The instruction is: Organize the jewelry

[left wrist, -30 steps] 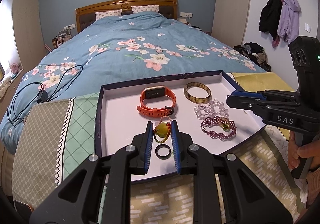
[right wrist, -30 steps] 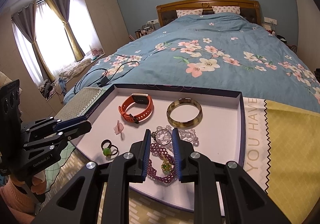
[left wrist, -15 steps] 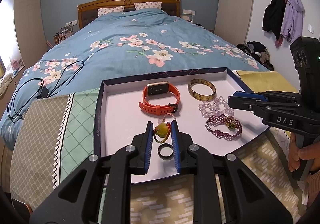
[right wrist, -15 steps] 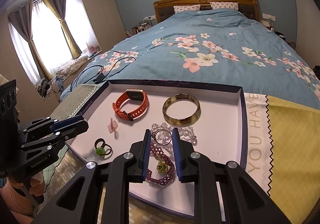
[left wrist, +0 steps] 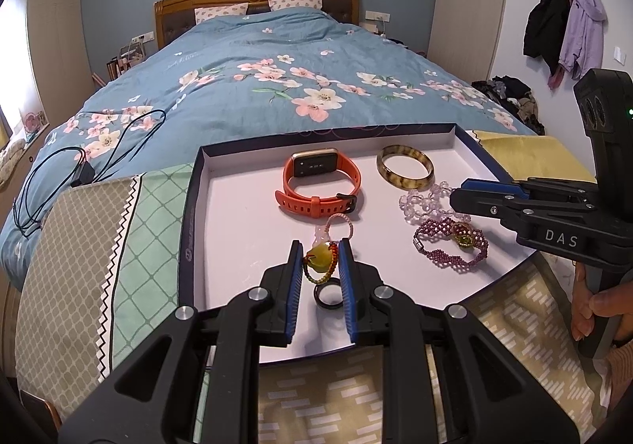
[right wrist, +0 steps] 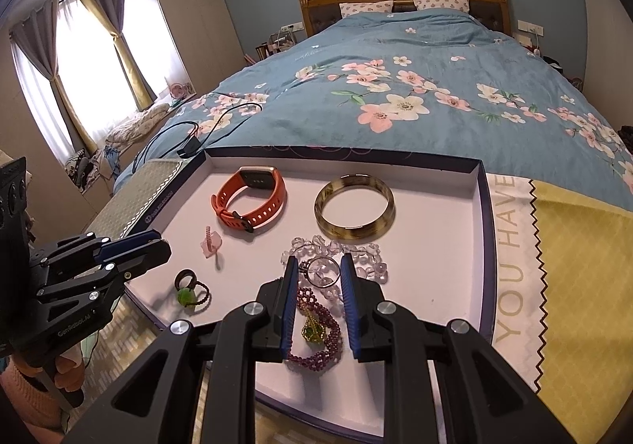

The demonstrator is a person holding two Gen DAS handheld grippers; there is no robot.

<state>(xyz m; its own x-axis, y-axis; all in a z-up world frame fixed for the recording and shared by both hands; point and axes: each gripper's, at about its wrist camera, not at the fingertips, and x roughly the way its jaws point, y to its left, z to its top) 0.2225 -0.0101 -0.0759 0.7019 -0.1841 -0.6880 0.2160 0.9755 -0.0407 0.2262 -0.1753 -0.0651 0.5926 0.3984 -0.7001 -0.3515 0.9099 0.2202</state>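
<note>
Left tool [left wrist: 320, 258] hangs over the tray [left wrist: 237, 214], fingers narrowly parted, a green-stone bead ring [left wrist: 319, 260] between their tips, gripped or not unclear. Right tool [right wrist: 316, 276], likewise narrow, frames a clear ring [right wrist: 324, 272] above the purple bracelet [right wrist: 316, 329].

Right gripper [right wrist: 316, 266] with narrowly parted jaws above a purple beaded bracelet [right wrist: 316, 329], clear bead bracelet [right wrist: 336, 250] beyond, orange watch [right wrist: 249, 202] and amber bangle [right wrist: 355, 205] farther back in shallow tray [right wrist: 488, 246], left gripper [right wrist: 154, 244] at tray's left edge.

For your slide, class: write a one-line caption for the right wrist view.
Right gripper hovers, jaws slightly apart, above beaded bracelets in a tray on the bed.
</note>
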